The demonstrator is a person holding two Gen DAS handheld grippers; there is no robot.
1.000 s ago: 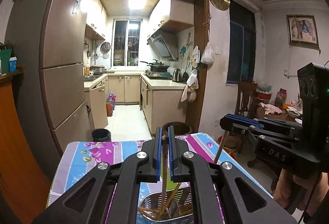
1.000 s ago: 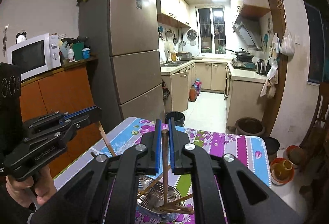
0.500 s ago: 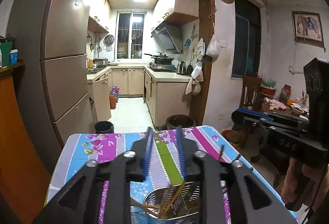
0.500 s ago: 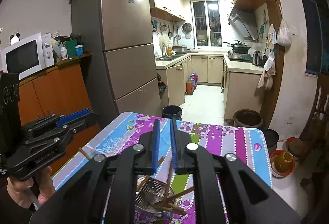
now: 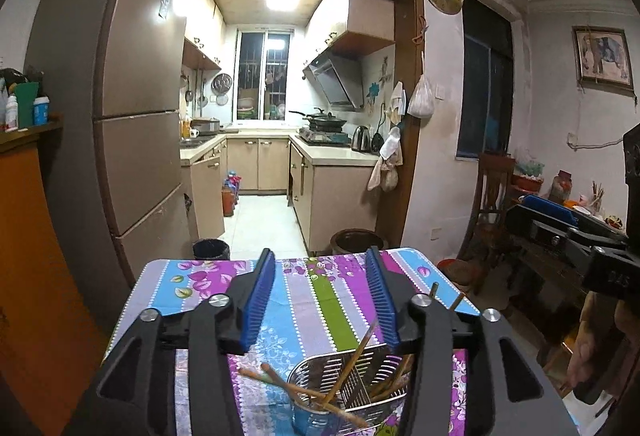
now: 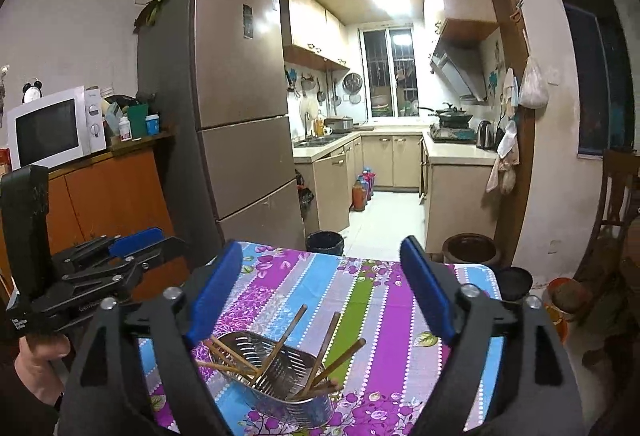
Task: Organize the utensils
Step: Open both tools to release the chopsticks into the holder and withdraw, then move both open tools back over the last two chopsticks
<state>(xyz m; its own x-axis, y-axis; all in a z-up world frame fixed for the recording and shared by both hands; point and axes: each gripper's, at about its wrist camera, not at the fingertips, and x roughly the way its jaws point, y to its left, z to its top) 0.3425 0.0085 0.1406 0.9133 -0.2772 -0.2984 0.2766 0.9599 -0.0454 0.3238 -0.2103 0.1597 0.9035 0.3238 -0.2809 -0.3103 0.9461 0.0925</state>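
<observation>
A perforated steel utensil holder (image 5: 352,380) (image 6: 276,376) stands on the striped floral tablecloth (image 5: 320,288) (image 6: 360,300) and holds several wooden chopsticks (image 5: 352,348) (image 6: 288,336) that lean out at angles. My left gripper (image 5: 320,268) is open and empty, above and just behind the holder. My right gripper (image 6: 322,248) is open and empty, above the holder. The right gripper also shows at the right edge of the left wrist view (image 5: 560,224), and the left gripper at the left of the right wrist view (image 6: 120,256).
A tall fridge (image 6: 236,107) and an orange cabinet with a microwave (image 6: 52,127) stand left of the table. A kitchen doorway lies beyond. A dark pot (image 6: 470,250) and bin (image 6: 325,242) sit on the floor past the table. A wooden chair (image 5: 492,191) stands at the right.
Both grippers were shut on a chopstick each one second ago. Both have opened wide and the chopsticks have dropped into the holder. Both grippers have risen a little.
</observation>
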